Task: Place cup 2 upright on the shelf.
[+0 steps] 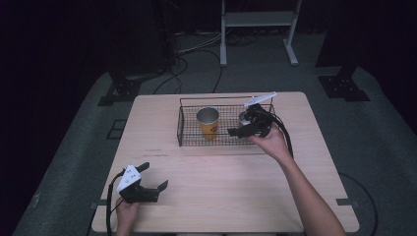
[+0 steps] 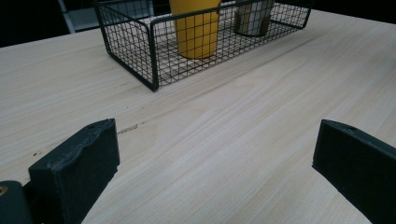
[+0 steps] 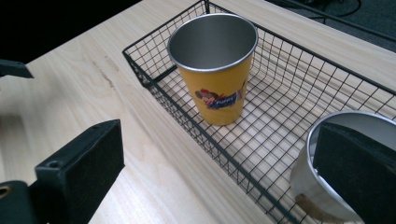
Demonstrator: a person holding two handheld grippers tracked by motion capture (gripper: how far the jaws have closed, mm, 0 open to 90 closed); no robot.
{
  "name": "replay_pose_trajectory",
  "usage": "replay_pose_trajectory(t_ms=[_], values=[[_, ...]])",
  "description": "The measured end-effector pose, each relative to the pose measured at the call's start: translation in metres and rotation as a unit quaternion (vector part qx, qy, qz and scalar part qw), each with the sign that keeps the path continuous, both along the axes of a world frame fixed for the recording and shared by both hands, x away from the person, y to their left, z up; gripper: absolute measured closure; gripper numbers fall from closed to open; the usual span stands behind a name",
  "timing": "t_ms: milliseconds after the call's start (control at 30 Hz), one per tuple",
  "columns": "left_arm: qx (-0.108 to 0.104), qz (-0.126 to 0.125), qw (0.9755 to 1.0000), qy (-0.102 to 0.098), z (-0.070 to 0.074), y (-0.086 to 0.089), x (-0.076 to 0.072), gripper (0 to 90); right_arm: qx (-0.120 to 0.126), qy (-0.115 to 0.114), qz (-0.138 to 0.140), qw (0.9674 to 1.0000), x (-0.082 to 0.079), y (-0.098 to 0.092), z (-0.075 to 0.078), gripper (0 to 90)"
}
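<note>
Right gripper [image 1: 244, 126], fingers apart, hovers over basket [image 3: 187, 122] beside silver cup [image 3: 306, 179], yellow cup [image 3: 219, 79].

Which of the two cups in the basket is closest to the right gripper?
The silver cup, at the basket's right end beside the right gripper; the yellow cup stands farther left.

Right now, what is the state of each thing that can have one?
Yellow cup: upright, empty, in the basket.
Silver cup: upright in the basket, beside the right tool's jaw; contact unclear.
Wire basket: on the table, holds both cups.
Right tool: open, at the basket.
Left tool: open, holding nothing, over the table.
</note>
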State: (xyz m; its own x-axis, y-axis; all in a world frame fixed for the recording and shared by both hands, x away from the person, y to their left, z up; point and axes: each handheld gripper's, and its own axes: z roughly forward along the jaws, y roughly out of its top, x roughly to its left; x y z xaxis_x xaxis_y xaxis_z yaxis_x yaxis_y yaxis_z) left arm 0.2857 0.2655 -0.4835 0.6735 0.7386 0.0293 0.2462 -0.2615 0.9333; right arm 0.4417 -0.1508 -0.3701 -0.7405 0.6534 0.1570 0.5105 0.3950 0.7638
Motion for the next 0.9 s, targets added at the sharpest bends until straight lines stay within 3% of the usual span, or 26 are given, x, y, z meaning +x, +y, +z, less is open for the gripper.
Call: replay_pose_trajectory(t_ms=[433, 800, 900], values=[[0.001, 0.002, 1.0000, 0.001, 0.000, 0.000, 0.000, 0.0, 0.004, -0.007, -0.005, 1.0000, -0.024, -0.025, -0.003, 1.4], [0.001, 0.002, 1.0000, 0.001, 0.000, 0.000, 0.000, 0.0, 0.006, 0.000, -0.012, 0.9999, -0.038, -0.043, -0.019, 1.5], [0.001, 0.002, 1.0000, 0.001, 0.000, 0.000, 0.000, 0.0, 0.013, -0.004, -0.009, 0.9999, -0.044, -0.048, -0.021, 5.5]])
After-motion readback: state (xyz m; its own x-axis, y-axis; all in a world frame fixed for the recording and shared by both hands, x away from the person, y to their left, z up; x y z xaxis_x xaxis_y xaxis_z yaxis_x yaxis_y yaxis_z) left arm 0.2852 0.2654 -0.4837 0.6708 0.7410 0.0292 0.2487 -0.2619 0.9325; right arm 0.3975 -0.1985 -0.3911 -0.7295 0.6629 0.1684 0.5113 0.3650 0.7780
